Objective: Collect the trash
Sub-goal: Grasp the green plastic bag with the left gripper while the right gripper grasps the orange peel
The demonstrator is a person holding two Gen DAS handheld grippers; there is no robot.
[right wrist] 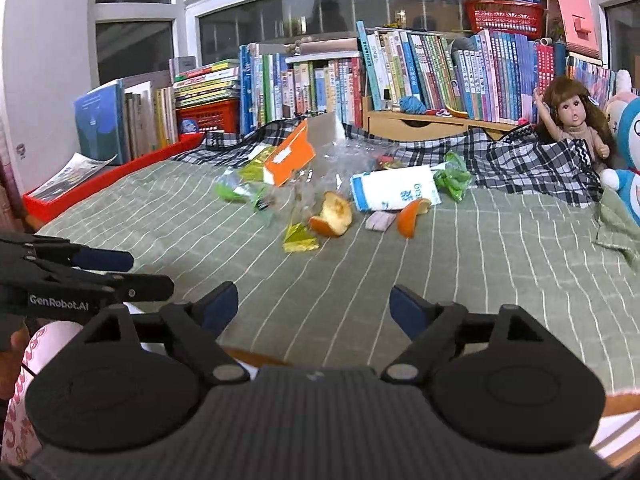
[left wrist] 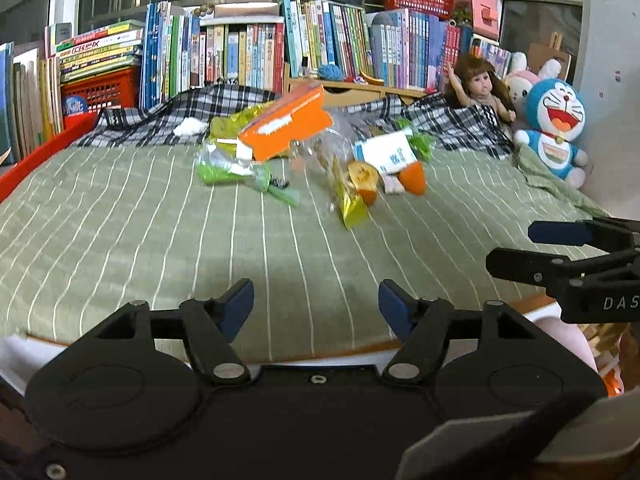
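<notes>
Both the left gripper (left wrist: pixel 316 300) and right gripper (right wrist: pixel 314 306) are hanging wide open, empty; each should be heading toward twelve o'clock, taking the apple core (right wrist: pixel 333 216) first.

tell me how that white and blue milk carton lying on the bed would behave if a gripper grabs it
The milk carton lies on its side and looks dented, so it is probably empty: light, and likely to crush rather than resist. Its flat faces should keep it from rolling. On the soft green bedsheet it may slide if nudged.

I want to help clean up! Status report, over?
Left hand-held gripper open, empty. Right hand-held gripper open, empty. Trash pile on bed, untouched. Nothing in the way.
</notes>
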